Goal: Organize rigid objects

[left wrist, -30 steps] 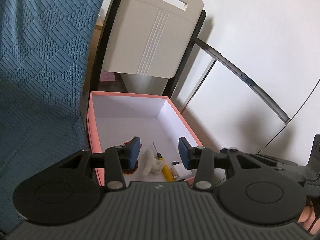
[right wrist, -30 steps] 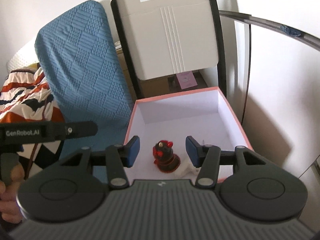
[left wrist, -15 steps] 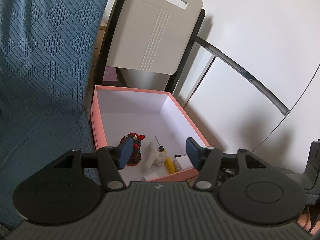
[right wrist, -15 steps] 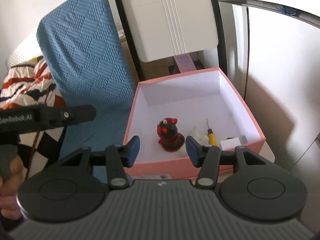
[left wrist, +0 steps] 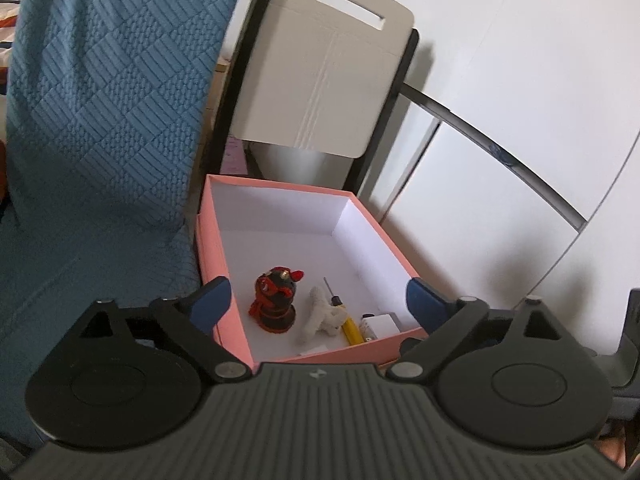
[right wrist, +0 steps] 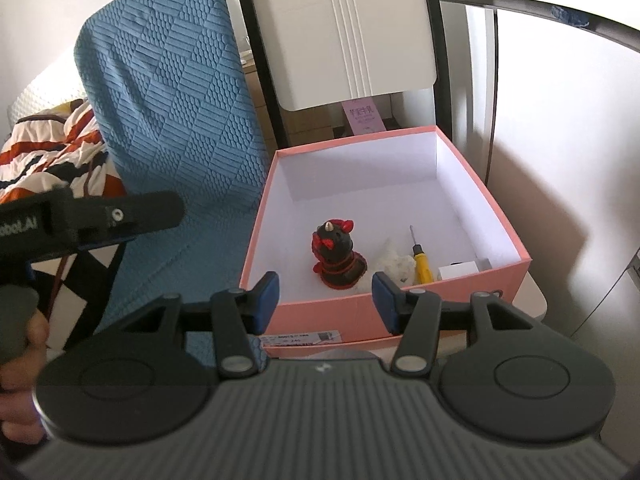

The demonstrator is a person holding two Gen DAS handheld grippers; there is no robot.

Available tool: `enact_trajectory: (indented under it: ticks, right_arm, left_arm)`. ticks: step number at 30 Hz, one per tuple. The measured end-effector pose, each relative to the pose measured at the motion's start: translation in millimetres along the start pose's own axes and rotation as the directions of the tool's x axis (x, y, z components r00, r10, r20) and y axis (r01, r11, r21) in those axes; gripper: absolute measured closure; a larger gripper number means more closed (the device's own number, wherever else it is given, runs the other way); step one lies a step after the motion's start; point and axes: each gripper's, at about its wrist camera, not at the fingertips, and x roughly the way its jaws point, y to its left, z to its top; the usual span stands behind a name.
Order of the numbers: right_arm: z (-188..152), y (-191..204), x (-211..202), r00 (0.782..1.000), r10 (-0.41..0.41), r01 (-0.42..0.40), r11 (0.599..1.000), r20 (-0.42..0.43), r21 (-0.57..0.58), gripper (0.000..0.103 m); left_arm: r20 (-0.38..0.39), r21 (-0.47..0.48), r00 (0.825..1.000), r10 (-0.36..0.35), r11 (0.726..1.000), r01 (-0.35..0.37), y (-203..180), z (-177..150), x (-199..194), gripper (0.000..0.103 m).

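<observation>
One box (right wrist: 360, 312), four items inside

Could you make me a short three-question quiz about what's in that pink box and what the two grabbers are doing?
1. True or false: the left gripper is clamped on the red-and-black figurine.
2. In the right wrist view, which thing lies right of the white fuzzy toy? A) blue cushion B) yellow-handled screwdriver C) striped blanket
3. Fill in: the figurine stands ____ inside the pink box.

Key
1. False: both the left gripper and the right gripper are open and hold nothing.
2. B
3. upright
</observation>
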Motion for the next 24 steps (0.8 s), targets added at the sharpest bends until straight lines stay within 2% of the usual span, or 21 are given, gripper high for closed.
enact_trajectory:
  ticks: [2,4,5,6,8,24]
  right_arm:
    - [0.1,0.9,0.8,1.000,0.001,-0.001,1.000,-0.003,-0.003,0.046]
    - [0.2,2.2,1.8,1.000,-0.008,0.008,1.000,-0.001,-0.005,0.033]
    - [0.2,2.6,2.3,1.000,-0.016,0.016,1.000,0.002,-0.003,0.019]
    - [0.0,2.4,2.6,1.000,-0.023,0.023,1.000,0.009,0.003,0.012]
    - [-0.8,2.5,4.6,1.000,-0.031,0.031,1.000,0.003,0.006,0.006]
    - [-4.1,9.3,2.3,0.999,-0.046,0.046,0.999,0.018,-0.016,0.006]
  left_arm:
    - [0.001,0.000,1.000,0.000,1.000,0.000,1.1,1.1,-1.3,0.003]
    - [-0.002,-0.001,1.000,0.006,1.000,-0.006,1.9,1.7,-1.7,0.002]
    - [-0.003,0.001,1.000,0.010,1.000,-0.010,1.8,1.7,-1.9,0.002]
    - [-0.003,0.003,1.000,0.015,1.000,-0.015,2.1,1.6,-2.3,0.002]
    - [-0.005,0.005,1.000,0.023,1.000,-0.023,2.5,1.2,-2.3,0.002]
    - [-0.037,-0.024,0.997,0.069,0.997,-0.070,11.8,-1.7,3.5,0.001]
